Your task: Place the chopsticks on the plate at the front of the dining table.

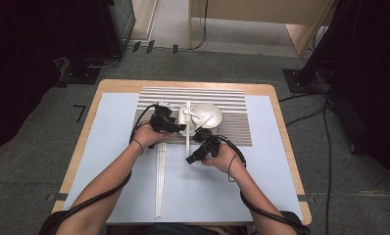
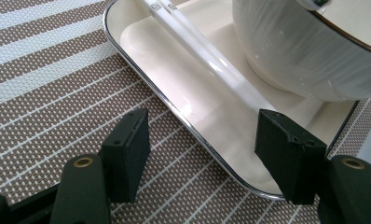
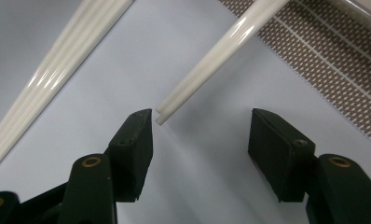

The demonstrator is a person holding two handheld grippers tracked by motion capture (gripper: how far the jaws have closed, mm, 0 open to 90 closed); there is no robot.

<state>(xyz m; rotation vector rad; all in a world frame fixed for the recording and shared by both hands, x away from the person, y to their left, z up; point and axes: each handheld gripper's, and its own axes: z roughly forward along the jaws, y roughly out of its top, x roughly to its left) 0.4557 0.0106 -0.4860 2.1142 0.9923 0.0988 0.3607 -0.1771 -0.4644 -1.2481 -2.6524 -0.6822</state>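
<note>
Chopsticks [image 3: 207,60], one white pair, lie with their far part in the tray [image 2: 174,88] and their near tips on the blue sheet [image 3: 127,46], near the middle of the tabletop. My right tool [image 3: 200,126] stands open around these tips, the left pad just beside them. My left tool [image 2: 202,140] is open over the tray's rim, gripping nothing. A bowl [image 2: 305,51] sits in the tray. Another pair [image 3: 48,74] lies nearer the left edge.
</note>
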